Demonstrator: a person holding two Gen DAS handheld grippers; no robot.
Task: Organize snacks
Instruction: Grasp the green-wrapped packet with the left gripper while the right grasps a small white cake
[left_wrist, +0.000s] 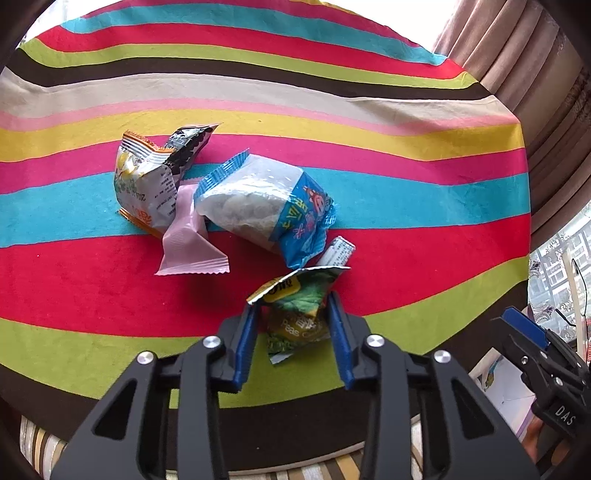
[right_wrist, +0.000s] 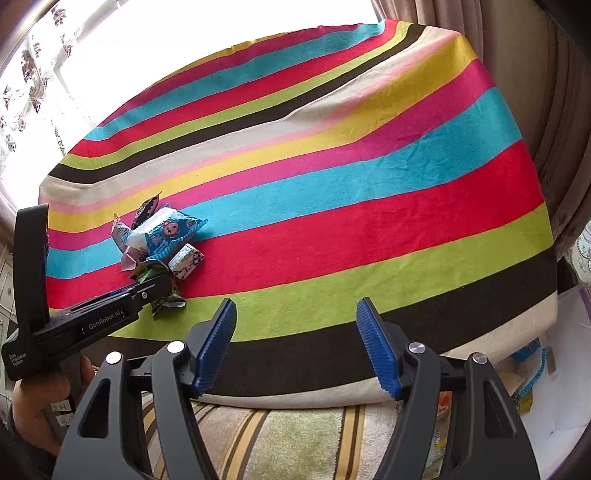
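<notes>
My left tool pinches the green pea packet, which sits on the striped desk just on my side of the blue rice-cracker bag, long axis running toward that bag. My right tool hangs spread and empty, well apart from the blue bag; the left is nearer. The packet is crinkled foil, its top flaring past my pads.

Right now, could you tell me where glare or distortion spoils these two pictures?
Left wrist view: the striped cloth bows under the fisheye lens, and the window corner is blown white. Right wrist view: the window is overexposed and featureless, with dark vignetting in the corners; the snack pile stays sharp.
</notes>
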